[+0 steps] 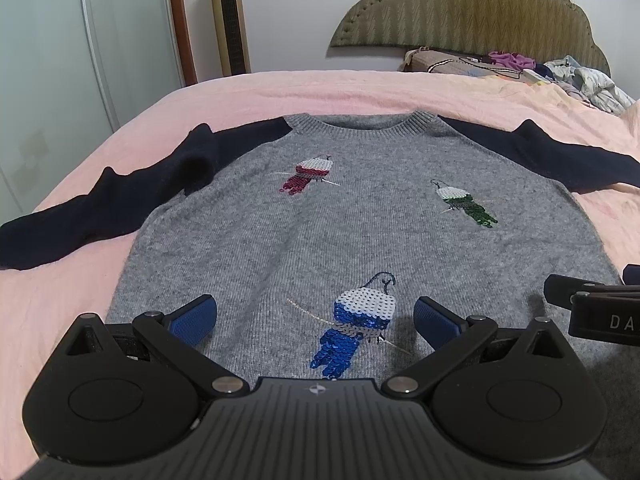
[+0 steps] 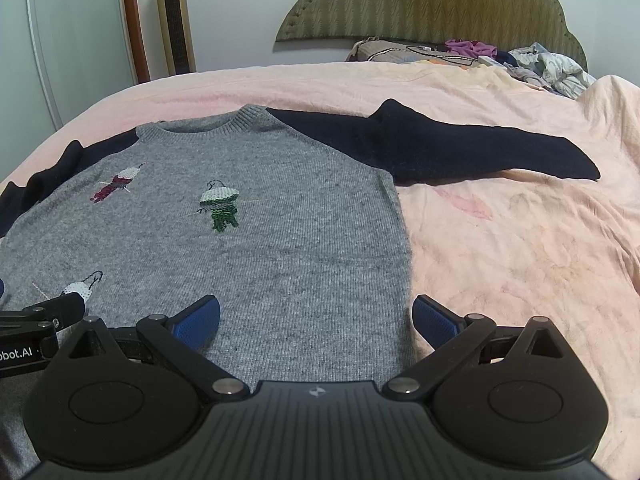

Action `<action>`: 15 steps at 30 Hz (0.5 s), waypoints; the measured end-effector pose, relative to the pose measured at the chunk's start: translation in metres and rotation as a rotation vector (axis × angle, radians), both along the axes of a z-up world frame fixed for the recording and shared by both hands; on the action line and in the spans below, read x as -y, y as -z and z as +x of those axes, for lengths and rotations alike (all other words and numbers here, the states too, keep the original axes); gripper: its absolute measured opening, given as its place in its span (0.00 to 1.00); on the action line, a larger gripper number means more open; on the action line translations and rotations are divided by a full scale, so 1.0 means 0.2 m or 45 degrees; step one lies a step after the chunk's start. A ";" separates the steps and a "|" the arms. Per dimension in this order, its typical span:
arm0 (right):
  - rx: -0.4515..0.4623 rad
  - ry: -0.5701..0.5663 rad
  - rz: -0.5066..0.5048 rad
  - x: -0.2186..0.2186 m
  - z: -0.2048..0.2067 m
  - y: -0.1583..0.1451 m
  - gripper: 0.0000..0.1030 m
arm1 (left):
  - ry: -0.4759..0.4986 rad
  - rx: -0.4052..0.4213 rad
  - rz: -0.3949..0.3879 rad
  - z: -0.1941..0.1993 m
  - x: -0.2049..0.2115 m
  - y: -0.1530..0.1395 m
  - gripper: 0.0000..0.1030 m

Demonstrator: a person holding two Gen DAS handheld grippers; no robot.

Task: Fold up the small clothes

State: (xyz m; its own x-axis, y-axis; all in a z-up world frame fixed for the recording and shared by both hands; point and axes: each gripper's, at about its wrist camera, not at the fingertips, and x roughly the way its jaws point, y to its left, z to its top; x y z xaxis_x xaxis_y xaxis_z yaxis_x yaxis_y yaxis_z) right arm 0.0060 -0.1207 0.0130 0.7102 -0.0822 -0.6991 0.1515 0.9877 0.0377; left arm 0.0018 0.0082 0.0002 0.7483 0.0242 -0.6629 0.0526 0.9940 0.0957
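A small grey knit sweater (image 1: 312, 236) with navy sleeves and three sequin parrots lies flat, front up, on the pink bed; it also shows in the right wrist view (image 2: 260, 240). Its left sleeve (image 1: 100, 208) and right sleeve (image 2: 472, 148) are spread outward. My left gripper (image 1: 316, 320) is open and empty over the lower front, straddling the blue parrot (image 1: 356, 324). My right gripper (image 2: 316, 320) is open and empty over the sweater's lower right edge. Each gripper's body shows at the edge of the other's view.
The pink bedsheet (image 2: 520, 260) spreads right of the sweater. A pile of clothes (image 1: 580, 76) and a pillow lie by the padded headboard (image 1: 472, 8). A tower fan (image 1: 230, 16) and a wardrobe (image 1: 48, 60) stand beyond the far left edge.
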 end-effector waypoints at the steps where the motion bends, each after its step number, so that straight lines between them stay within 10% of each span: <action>1: 0.000 0.000 0.001 0.00 0.00 0.00 1.00 | 0.000 -0.001 0.001 0.00 0.00 0.00 1.00; 15: 0.003 0.001 0.011 0.01 0.00 0.00 1.00 | 0.001 -0.003 0.002 0.00 0.00 0.00 1.00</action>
